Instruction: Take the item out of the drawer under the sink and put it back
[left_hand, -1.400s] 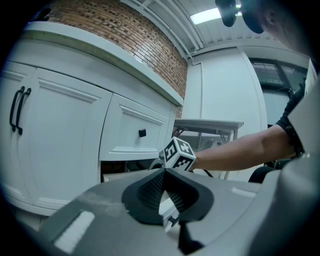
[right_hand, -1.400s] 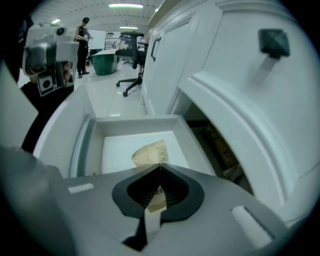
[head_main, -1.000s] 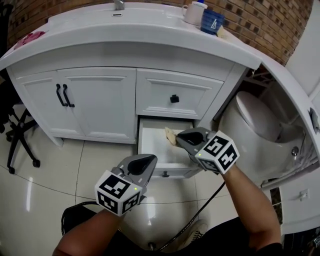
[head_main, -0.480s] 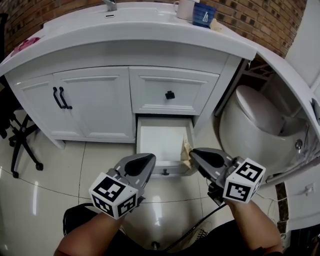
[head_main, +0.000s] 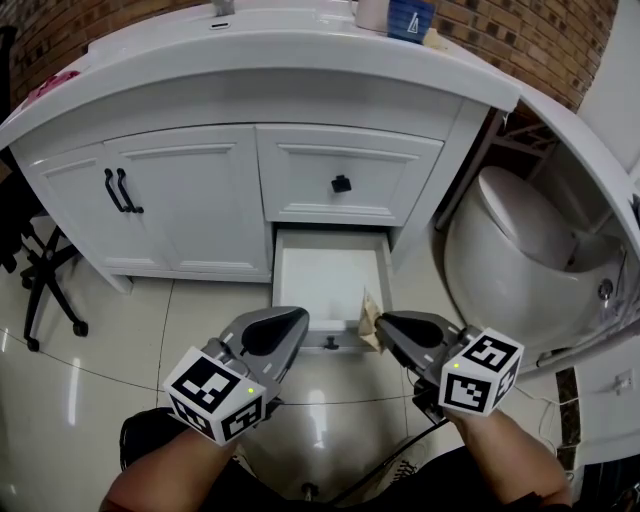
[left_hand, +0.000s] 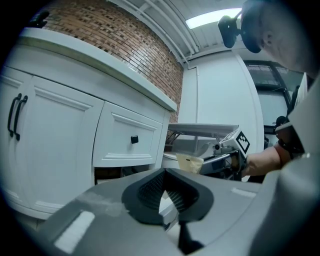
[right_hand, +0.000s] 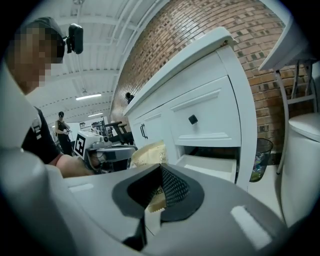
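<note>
Currently my right gripper (head_main: 383, 322) is clenched on a tan packet (head_main: 369, 322), which sticks up past the jaw tips. The packet is out of the open drawer (head_main: 279, 283), which lies just ahead of and below those tips. My left gripper (head_main: 292, 318), beside the right one on its left, has its jaws together, nothing between them.

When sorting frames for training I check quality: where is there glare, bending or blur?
Head view: lamp glare on the glossy floor; the counter bows, fisheye. Left gripper view: black round corners, the left tongs soft. Right gripper view: same corners; the packet is blurred up close.
</note>
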